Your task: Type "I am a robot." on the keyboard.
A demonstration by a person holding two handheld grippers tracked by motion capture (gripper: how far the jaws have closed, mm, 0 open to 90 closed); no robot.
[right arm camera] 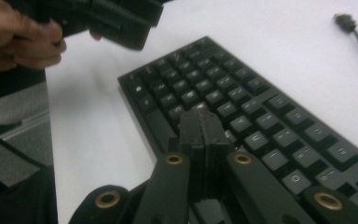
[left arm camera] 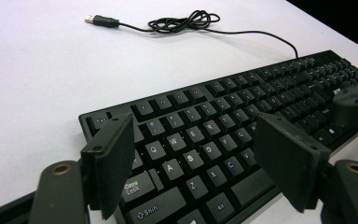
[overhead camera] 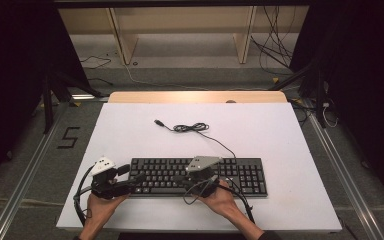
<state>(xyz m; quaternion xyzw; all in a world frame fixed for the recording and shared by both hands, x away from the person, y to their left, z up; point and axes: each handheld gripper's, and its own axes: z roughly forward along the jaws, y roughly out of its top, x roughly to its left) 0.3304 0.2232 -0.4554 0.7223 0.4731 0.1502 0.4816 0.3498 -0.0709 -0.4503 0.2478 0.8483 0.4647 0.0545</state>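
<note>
On the white table, near the person's edge, lies a black keyboard. It is long and flat, with rows of dark keys that have small white letters. A thin black cord runs from its back edge to a little tangle and ends in a plug lying farther up the table.

Both hands come in from the bottom of the high view. The left gripper hangs low over the left end of the keyboard, tipped down at the letter keys. Its jaws are spread wide apart with nothing in them. The right gripper sits over the middle of the keyboard, pointing down at the keys. Its jaws are pressed flat together with nothing between them.
</note>
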